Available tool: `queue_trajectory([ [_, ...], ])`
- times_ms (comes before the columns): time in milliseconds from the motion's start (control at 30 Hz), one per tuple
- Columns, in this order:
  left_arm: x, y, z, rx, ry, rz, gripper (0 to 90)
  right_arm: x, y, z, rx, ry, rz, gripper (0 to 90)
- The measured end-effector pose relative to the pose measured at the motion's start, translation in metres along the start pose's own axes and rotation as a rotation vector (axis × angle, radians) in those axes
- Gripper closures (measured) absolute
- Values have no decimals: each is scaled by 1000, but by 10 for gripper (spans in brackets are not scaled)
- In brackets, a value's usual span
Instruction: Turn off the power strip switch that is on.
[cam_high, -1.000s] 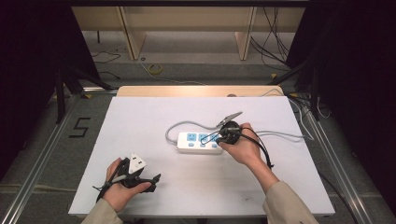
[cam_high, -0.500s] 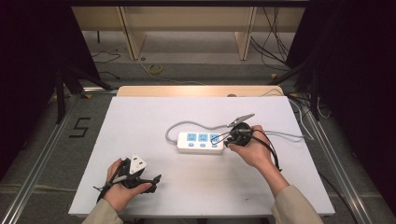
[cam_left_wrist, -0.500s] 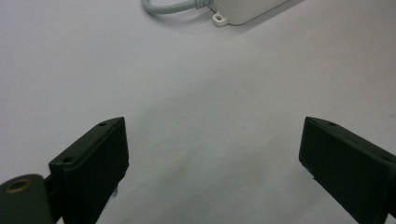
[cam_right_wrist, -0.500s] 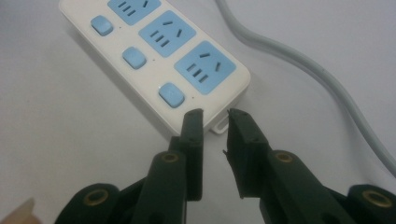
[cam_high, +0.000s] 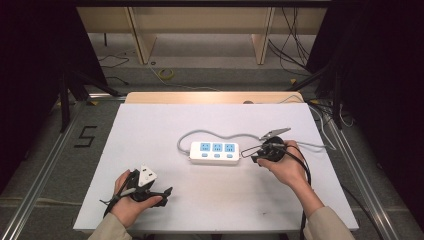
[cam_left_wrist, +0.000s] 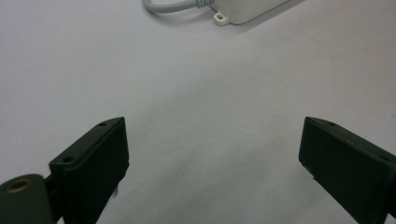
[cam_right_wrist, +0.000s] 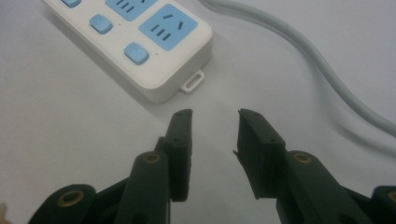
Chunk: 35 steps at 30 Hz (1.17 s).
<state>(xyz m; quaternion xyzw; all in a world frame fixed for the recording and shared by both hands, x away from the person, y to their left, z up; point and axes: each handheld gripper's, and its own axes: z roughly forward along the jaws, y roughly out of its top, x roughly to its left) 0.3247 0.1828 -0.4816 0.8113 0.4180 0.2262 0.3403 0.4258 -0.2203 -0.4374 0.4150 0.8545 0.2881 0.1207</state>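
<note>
White plastic with three pale blue sockets, the power strip lies flat near the middle of the white table, long side running across it, and I see its grey cable leave the left end, loop back behind it and trail off toward the table's right edge. My right gripper sits just beside the strip's right end, held low over the table, with the grey three-cornered plate tilted up on top of it. In the right gripper view the right gripper has its jaws a little apart with nothing between them, the tips pointing at the small mounting tab on the end of the power strip, close to it but not touching; a blue switch button sits below the nearest socket, and the cable passes across the upper right. My left gripper rests near the front left corner of the table, well apart from the strip, in the person's left hand. In the left gripper view its jaws stand wide apart over bare table, empty, with the cable end of the power strip far off at the top edge.
</note>
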Motion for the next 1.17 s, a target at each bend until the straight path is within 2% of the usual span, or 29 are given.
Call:
queue_trajectory([
  [333, -1, 0, -1, -3, 5, 1, 81, -7, -22, -5, -11, -12, -1, 628],
  [600, 0, 0, 0, -6, 9, -8, 82, -10, -39, -9, -33, -8, 21, 608],
  [900, 0, 0, 0, -3, 10, -5, 82, -2, -50, -14, -81, 4, 16, 597],
  [1167, 1, 0, 1, 0, 14, -9, 84, 1, -56, -12, -99, 12, 23, 577],
])
